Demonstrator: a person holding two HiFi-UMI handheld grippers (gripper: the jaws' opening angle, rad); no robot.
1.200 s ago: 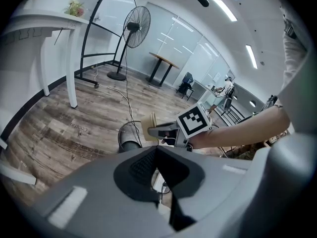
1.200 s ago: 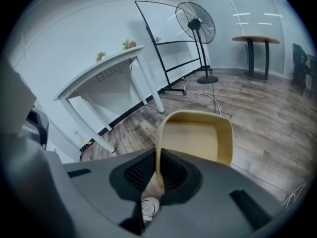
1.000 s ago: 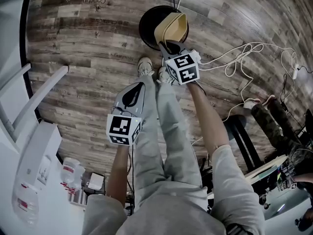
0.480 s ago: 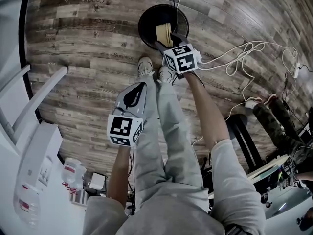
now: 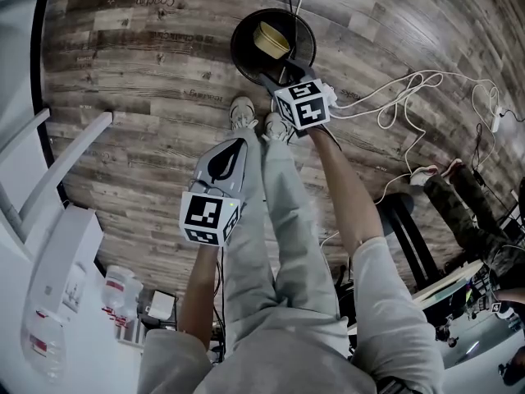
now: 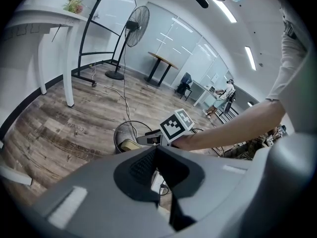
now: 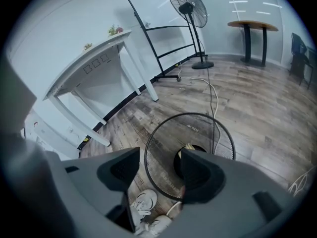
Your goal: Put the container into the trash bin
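1. We see one trash bin. It is round, black and made of mesh, and it stands on the wood floor.
2. We see one container. It is pale yellow and lies down inside the trash bin. No gripper touches it.
3. We hold two grippers, one in each hand. Each has one cube with black and white squares on it.
4. The right gripper hangs over the near edge of the trash bin and points down into it. Its jaws are opening and stand wide apart. Nothing is between them. Through the gap we see only the mesh of the bin and our shoes.
5. The left gripper is farther back from the trash bin, above our legs. Its two jaw tips touch each other and hold nothing.
6. We count two white shoes. They stand side by side, just beside the trash bin on our side.
7. We see one standing fan and one white table. Both are well apart from the trash bin.
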